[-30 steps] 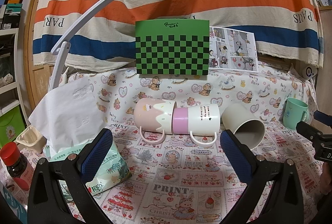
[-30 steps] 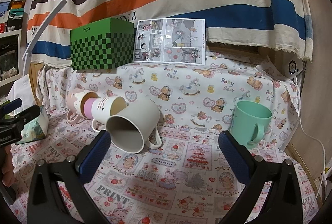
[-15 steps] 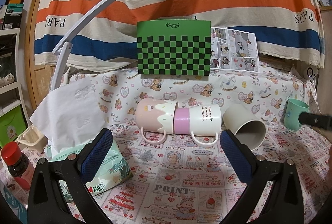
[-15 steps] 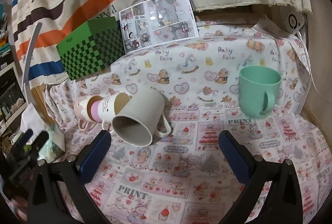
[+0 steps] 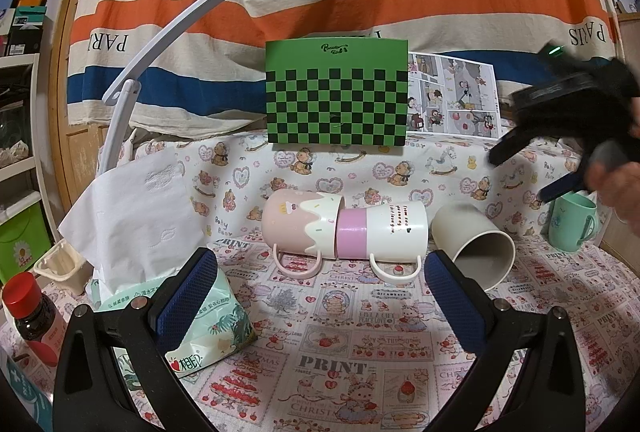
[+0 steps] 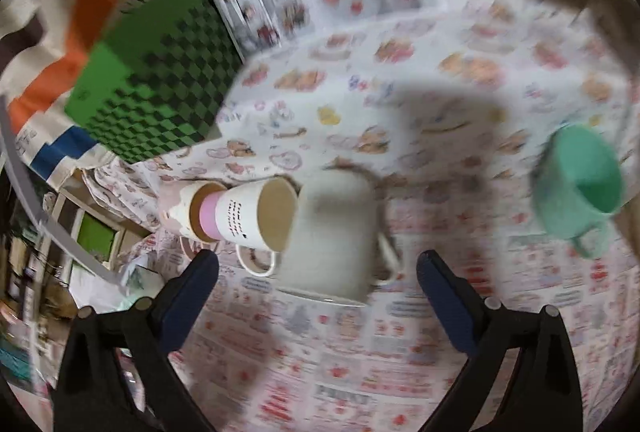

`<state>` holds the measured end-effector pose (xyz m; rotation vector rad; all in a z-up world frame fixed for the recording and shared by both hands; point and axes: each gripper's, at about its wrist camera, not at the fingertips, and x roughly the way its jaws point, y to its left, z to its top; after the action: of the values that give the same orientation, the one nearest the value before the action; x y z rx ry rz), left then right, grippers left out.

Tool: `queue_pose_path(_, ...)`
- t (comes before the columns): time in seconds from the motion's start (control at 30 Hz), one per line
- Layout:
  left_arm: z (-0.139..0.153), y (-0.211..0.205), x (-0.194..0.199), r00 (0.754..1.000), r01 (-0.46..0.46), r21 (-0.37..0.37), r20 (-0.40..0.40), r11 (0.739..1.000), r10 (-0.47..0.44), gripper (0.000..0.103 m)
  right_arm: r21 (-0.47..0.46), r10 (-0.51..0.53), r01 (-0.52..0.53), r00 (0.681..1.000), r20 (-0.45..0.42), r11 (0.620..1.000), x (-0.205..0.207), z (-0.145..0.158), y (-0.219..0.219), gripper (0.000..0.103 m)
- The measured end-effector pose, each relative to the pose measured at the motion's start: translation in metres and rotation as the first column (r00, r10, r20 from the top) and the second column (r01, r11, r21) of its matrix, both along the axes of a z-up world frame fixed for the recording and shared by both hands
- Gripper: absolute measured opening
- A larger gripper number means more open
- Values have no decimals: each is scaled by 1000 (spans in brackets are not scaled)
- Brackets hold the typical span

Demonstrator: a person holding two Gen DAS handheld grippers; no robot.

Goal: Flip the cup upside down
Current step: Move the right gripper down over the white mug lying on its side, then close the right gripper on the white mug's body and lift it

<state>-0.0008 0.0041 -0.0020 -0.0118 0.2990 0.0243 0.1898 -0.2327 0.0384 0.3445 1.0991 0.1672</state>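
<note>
A beige cup [image 5: 476,244] lies on its side on the patterned cloth, mouth toward me; the blurred right wrist view shows it [image 6: 336,232] from above. Left of it lie a white-and-pink mug [image 5: 380,236] and a pink mug [image 5: 298,228], both on their sides. A mint green cup [image 5: 572,224] stands upright at the right, also in the right wrist view [image 6: 580,179]. My left gripper [image 5: 320,296] is open and empty, low in front of the mugs. My right gripper [image 6: 318,290] is open and empty, raised above the beige cup; it shows at the right in the left wrist view [image 5: 520,171].
A green checkered box [image 5: 338,95] and a comic sheet [image 5: 452,99] stand at the back. A tissue pack [image 5: 160,272], a red-capped bottle [image 5: 32,316] and a white lamp arm [image 5: 160,31] are at the left. A striped curtain hangs behind.
My right gripper has risen and tilted down, moving over the beige cup; its view is now blurred. The left gripper and all cups have stayed put.
</note>
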Motion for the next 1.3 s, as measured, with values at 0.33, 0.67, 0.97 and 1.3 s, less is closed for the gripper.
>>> queue_pose_path(0.33, -1, 2, 0, 1000, -8, 6, -1, 1000, 8, 103, -83, -14, -3, 978, -207, 997, 59, -65, 20, 91)
queue_pose_path(0.67, -1, 3, 1, 1000, -14, 7, -12, 1000, 14, 103, -99, -78, 57, 972, -220, 993, 52, -70, 24, 77)
queue_pose_path(0.97, 0, 4, 1, 1000, -25, 2, -9, 1000, 25, 103, -33, -13, 8, 984, -179, 999, -1, -34, 32, 77)
queue_pose_path(1.3, 1, 6, -2, 1000, -23, -2, -1, 1000, 23, 103, -54, 7, -21, 967, -254, 998, -60, -39, 51, 77)
